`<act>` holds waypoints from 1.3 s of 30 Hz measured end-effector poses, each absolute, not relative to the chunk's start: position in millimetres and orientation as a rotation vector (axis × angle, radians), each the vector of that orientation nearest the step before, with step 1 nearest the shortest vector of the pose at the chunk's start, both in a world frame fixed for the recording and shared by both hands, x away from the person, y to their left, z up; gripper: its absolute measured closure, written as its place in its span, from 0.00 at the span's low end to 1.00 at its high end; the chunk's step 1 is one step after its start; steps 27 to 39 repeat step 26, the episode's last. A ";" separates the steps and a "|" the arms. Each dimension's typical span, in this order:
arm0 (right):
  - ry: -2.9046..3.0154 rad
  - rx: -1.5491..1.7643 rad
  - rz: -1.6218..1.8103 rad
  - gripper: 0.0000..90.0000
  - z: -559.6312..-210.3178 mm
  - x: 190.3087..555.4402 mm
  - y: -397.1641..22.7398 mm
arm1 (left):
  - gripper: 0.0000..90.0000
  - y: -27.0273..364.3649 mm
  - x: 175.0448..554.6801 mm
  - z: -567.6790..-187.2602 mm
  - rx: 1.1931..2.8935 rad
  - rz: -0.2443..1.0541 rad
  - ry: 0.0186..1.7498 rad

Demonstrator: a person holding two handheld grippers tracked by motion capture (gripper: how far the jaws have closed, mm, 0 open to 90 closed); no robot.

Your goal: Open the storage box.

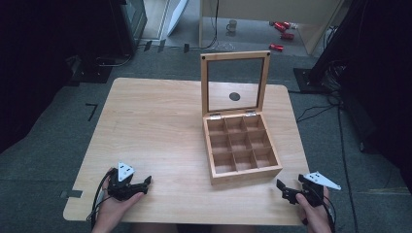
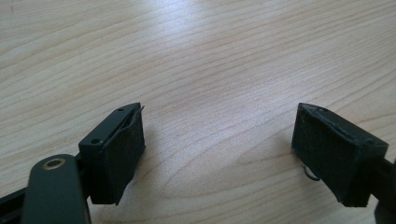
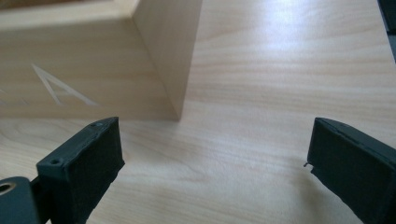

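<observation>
A: What sits on the wooden table (image 1: 160,121)?

B: A wooden compartment box (image 1: 243,145), right of centre, at about 3 o'clock from the table's middle. Its glass-paned lid (image 1: 235,82) stands upright at the far side, hinged at the box's 12 o'clock edge. Inside, dividers make a three-by-three grid of nine cells, and every cell I can see into holds nothing.

A: And the left gripper (image 1: 141,186)?

B: It lies at the table's 7 o'clock corner, held in the person's left hand (image 1: 114,206), its grey three-cornered plate on top. In the left gripper view its jaws stand wide apart over bare wood grain, with nothing between them (image 2: 217,154).

A: The right gripper (image 1: 286,191)?

B: At the table's 5 o'clock corner, in the right hand (image 1: 316,213), just off the box's near right corner. In the right gripper view its jaws are also spread wide with nothing between them (image 3: 215,172); the box's corner (image 3: 163,60) rises close ahead at about 11 o'clock, and a pale engraved letter A shows on its front face. The jaws do not touch the box.

A: Anything beyond the table?

B: On the floor at 12 o'clock, a mug (image 1: 232,25) and some red cans (image 1: 282,34).
</observation>
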State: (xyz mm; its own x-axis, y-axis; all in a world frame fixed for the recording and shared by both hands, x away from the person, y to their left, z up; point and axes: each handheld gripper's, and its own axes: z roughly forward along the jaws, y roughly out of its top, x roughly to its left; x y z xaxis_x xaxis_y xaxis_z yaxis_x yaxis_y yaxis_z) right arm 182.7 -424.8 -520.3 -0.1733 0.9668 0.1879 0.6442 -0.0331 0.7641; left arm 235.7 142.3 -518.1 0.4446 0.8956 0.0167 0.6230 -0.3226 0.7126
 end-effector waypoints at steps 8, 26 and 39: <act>1.876 1.694 0.996 0.03 -524.6 183.3 -419.7 | 0.20 142.0 236.5 -518.1 2.060 0.552 1.271; 1.896 1.654 0.828 0.03 -526.3 185.5 -407.2 | 0.20 141.6 237.0 -518.1 2.059 0.551 1.272; 1.896 1.654 0.828 0.03 -526.3 185.5 -407.2 | 0.20 141.6 237.0 -518.1 2.059 0.551 1.272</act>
